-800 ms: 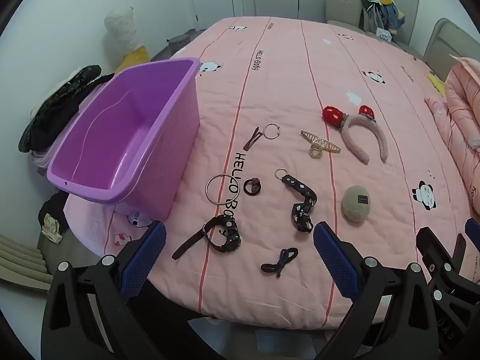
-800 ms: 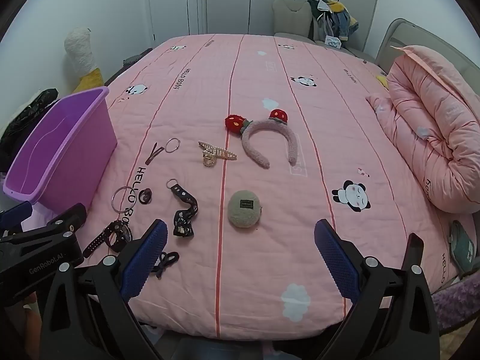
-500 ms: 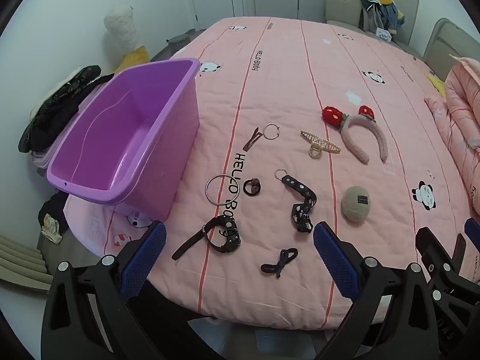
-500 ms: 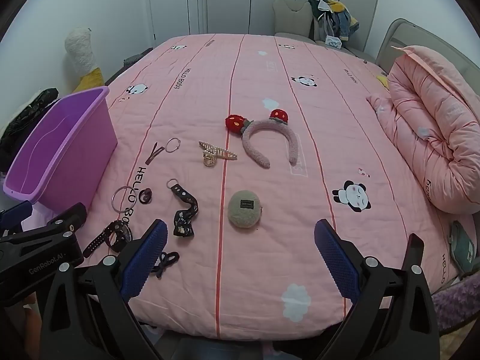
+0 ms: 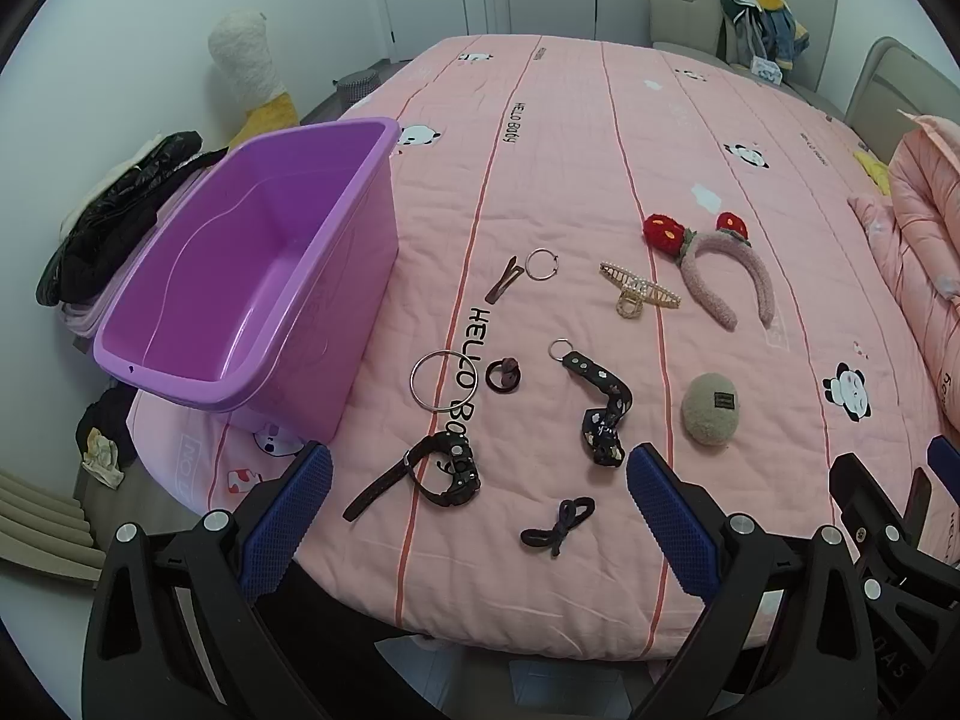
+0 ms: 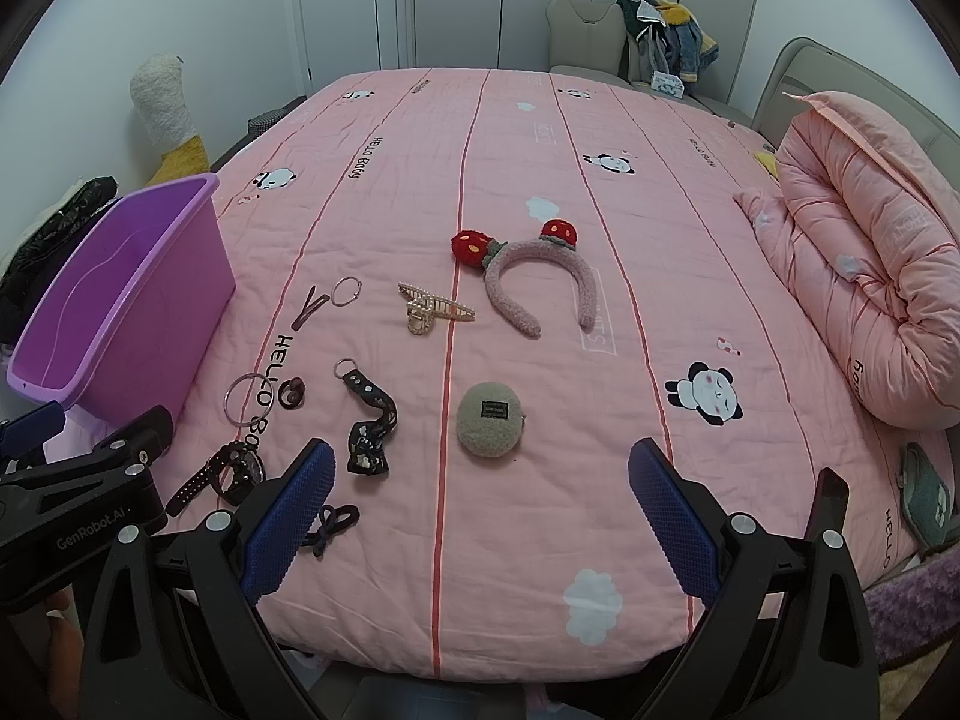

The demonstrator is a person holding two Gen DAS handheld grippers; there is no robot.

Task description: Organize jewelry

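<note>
Bedspread (image 6: 372, 192), pink w/ pandas and red stripes, is seen filling most of both views; a rolled pink quilt (image 6: 870, 276) is laid along its right side. Next in size, a purple bin (image 5: 240, 276) is set on the bed's left edge, w/ nothing seen inside.

Jewelry and hair items are scattered on the bedspread to the right of the bin, none inside it. A fuzzy pink headband (image 5: 726, 264) w/ red strawberries is placed farthest back on the right. A round beige pouch (image 5: 711, 408) is laid nearer, just below it. A black patterned strap (image 5: 603, 414) w/ a key ring is found left of the pouch. A black studded band (image 5: 444, 468) is laid near the front edge, left of centre. A gold claw clip (image 5: 636, 294) is seen beside the headband. A large metal ring (image 5: 443, 381) is laid over the printed lettering, w/ a small dark hair tie (image 5: 503, 375) just beside it. A smaller ring (image 5: 543, 264) and a brown snap clip (image 5: 504, 288) are paired nearer the bin. A dark bow tie (image 5: 558, 525) is closest to the front.

Left gripper (image 5: 480, 510) is held above the front edge, jaws spread fully wide, nothing gripped. Right gripper (image 6: 480, 510) is held likewise beside it, jaws fully wide, nothing gripped.
</note>
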